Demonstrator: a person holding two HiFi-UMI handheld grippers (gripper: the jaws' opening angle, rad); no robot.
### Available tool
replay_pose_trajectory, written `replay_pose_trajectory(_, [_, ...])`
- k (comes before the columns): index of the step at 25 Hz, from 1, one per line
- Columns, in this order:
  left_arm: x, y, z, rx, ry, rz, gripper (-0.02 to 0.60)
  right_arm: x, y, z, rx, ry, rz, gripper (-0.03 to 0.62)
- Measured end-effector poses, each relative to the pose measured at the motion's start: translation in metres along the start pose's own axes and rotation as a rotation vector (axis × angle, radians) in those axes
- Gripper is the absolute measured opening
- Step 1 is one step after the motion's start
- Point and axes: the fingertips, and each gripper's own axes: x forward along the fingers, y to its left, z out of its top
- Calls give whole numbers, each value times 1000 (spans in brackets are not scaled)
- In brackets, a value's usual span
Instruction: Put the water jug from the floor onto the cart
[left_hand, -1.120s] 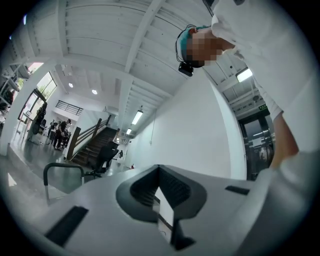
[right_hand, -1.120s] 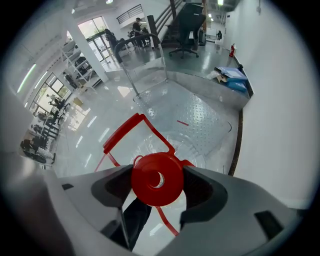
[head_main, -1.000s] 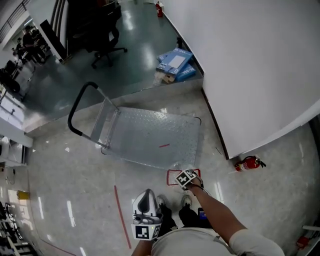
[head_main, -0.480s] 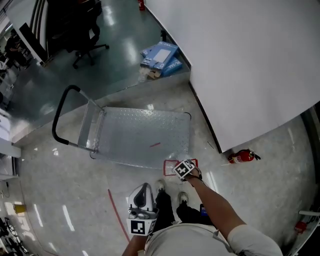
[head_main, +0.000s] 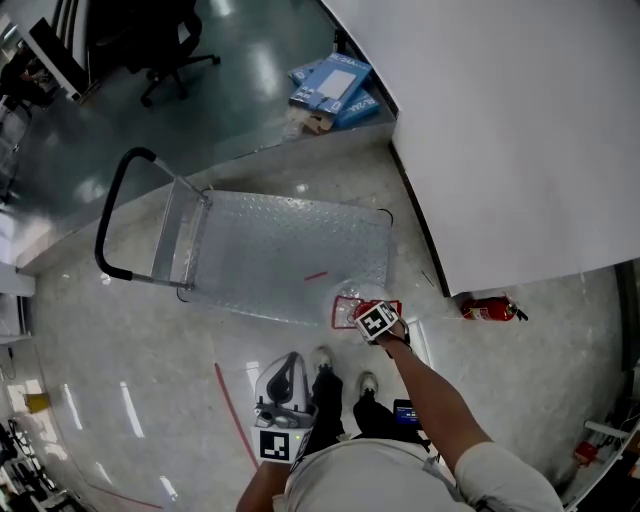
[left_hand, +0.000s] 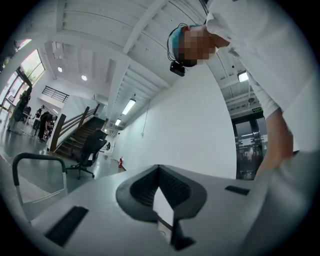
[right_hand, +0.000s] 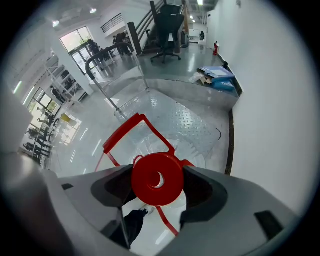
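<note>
Water jug (head_main: 350, 298) at the cart's (head_main: 270, 255) near right corner, red cap (right_hand: 156, 178) pinched between my right gripper's (right_hand: 157, 194) jaws. My left gripper (left_hand: 159, 192), jaws together, grips nothing.

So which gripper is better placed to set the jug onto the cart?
Right. The right gripper is clamped on the water jug at its red cap, beside the cart edge. The left gripper is shut, empty, near the person's body.
</note>
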Motion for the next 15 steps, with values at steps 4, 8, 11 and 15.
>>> replay_pose_trajectory(4, [9, 17, -6, 2, 5, 19, 3, 9, -6, 23, 2, -2, 1, 305])
replay_pose_trajectory(8, [16, 23, -10, -15, 14, 24, 3, 14, -12, 45, 8, -15, 1, 305])
replay_pose_trajectory(11, [18, 27, -13, -19, 17, 30, 3, 16, -13, 55, -6, -8, 2, 305])
replay_pose_trajectory(15, [18, 30, -19, -31, 30, 33, 3, 18, -11, 49, -10, 5, 12, 305])
